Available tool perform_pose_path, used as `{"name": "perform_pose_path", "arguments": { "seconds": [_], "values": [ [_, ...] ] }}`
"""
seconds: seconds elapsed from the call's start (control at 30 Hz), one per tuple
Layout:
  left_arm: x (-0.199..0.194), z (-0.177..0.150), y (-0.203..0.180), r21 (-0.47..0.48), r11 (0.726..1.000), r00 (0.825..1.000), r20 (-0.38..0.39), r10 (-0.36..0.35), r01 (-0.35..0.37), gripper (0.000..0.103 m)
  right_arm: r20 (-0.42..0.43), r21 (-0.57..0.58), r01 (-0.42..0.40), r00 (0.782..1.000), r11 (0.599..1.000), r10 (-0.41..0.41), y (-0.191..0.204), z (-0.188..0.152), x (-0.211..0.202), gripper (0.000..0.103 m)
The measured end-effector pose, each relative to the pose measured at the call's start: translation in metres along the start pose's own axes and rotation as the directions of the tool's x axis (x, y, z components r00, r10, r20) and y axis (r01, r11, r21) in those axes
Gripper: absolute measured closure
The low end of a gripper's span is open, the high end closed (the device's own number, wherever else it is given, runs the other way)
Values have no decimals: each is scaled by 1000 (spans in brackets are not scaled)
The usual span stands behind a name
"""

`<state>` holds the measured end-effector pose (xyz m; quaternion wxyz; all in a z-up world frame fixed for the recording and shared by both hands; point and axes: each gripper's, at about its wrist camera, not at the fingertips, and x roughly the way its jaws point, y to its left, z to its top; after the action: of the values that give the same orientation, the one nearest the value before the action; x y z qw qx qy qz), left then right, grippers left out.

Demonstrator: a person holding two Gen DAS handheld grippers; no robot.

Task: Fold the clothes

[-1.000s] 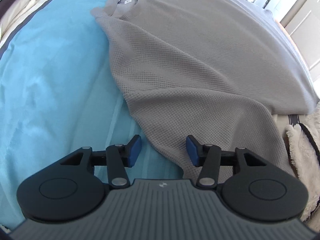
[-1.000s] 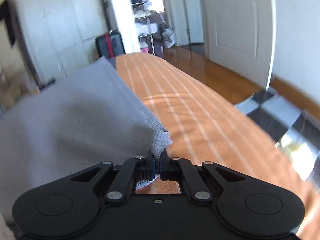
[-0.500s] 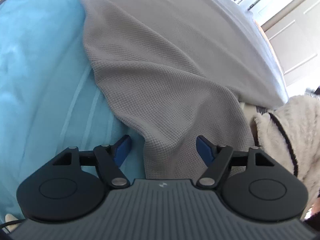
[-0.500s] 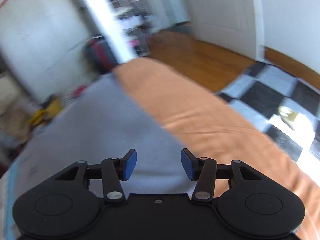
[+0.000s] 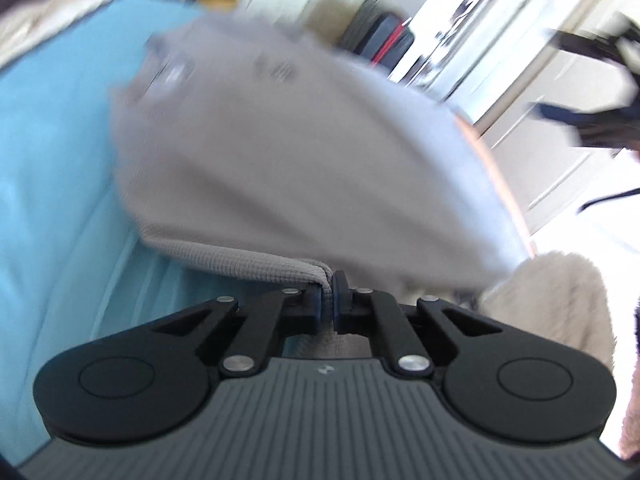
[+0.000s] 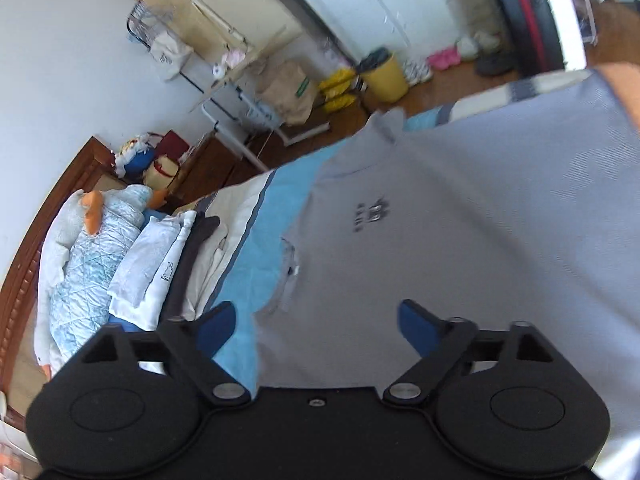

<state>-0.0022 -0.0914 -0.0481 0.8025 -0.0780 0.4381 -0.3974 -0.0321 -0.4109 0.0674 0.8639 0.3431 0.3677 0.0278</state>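
A grey waffle-knit T-shirt (image 5: 280,152) with a small dark chest print lies spread on a bed. My left gripper (image 5: 329,296) is shut on a hemmed edge of the shirt and holds it lifted; the view is motion-blurred. The shirt also shows in the right wrist view (image 6: 460,240), where its collar (image 6: 290,268) faces left. My right gripper (image 6: 316,326) is open and empty above the shirt, near the collar side.
A light blue sheet (image 5: 52,168) covers the bed, with an orange blanket (image 5: 500,168) on the far side. A fluffy cream garment (image 5: 560,300) lies at the right. Folded clothes and pillows (image 6: 132,264) sit at the headboard. A yellow bin (image 6: 386,76) and bags stand on the floor.
My left gripper has shut on the shirt's hem and lifted it. My right gripper let go of the shirt's corner, opened wider and swung round over the shirt's chest.
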Motion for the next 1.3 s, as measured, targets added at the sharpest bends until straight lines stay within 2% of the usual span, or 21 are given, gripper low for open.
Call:
{"name": "perform_pose_path", "arguments": {
  "seconds": [0.1, 0.17, 0.23, 0.33, 0.4, 0.47, 0.6, 0.67, 0.77, 0.87, 0.93, 1.0, 1.1, 1.17, 1.23, 1.27, 1.3],
  "values": [
    [15, 17, -8, 12, 1000, 1000, 26, -7, 7, 98, -87, 52, 81, 993, 995, -77, -7, 24, 70, 11],
    [22, 30, -8, 7, 1000, 998, 55, 5, -5, 98, -83, 83, 65, 995, 994, -58, -20, 17, 90, 12],
    [24, 44, -3, -4, 999, 995, 91, 50, -50, 98, -79, 115, 48, 996, 992, -39, -34, 9, 110, 13],
    [24, 64, 7, -10, 993, 984, 130, 122, -121, 98, -134, 171, 99, 988, 980, -77, -60, -3, 129, 13],
    [32, 73, 11, -37, 993, 984, 135, 114, -110, 98, -164, 193, 151, 979, 969, -120, -76, -6, 135, 14],
    [43, 84, 14, -69, 993, 985, 139, 100, -91, 98, -157, 184, 112, 984, 976, -84, -79, -6, 133, 14],
    [61, 101, 16, -138, 989, 971, 226, 75, -44, 98, -175, 88, -6, 984, 996, 21, -61, -9, 128, 14],
    [71, 112, 24, -170, 983, 964, 246, 103, -62, 98, -194, 24, -63, 979, 998, 67, -46, -12, 127, 14],
    [85, 130, 37, -218, 971, 951, 270, 152, -93, 98, -241, -95, -81, 969, 992, 56, -27, -21, 132, 14],
    [91, 141, 46, -248, 960, 937, 284, 202, -132, 98, -249, -223, 24, 965, 975, -81, -14, -29, 138, 14],
    [86, 139, 46, -228, 961, 933, 285, 219, -156, 98, -250, -303, 78, 955, 950, -158, -8, -34, 140, 14],
    [76, 129, 41, -171, 962, 923, 286, 257, -215, 98, -274, -287, 104, 944, 952, -186, -13, -34, 141, 14],
    [65, 103, 44, -134, 944, 911, 249, 328, -303, 98, -323, -155, 93, 936, 984, -139, -33, -30, 139, 14],
    [57, 84, 55, -165, 938, 919, 209, 334, -303, 97, -388, 48, 22, 922, 999, -2, -51, -31, 148, 14],
    [55, 69, 67, -197, 933, 925, 179, 336, -301, 97, -460, 221, -27, 878, 975, 129, -67, -43, 159, 14],
    [55, 62, 73, -206, 930, 925, 168, 341, -306, 97, -470, 253, -28, 870, 967, 148, -70, -47, 162, 14],
    [55, 60, 75, -184, 926, 919, 165, 359, -329, 97, -463, 265, -9, 876, 964, 135, -71, -50, 163, 14]
  ]
}}
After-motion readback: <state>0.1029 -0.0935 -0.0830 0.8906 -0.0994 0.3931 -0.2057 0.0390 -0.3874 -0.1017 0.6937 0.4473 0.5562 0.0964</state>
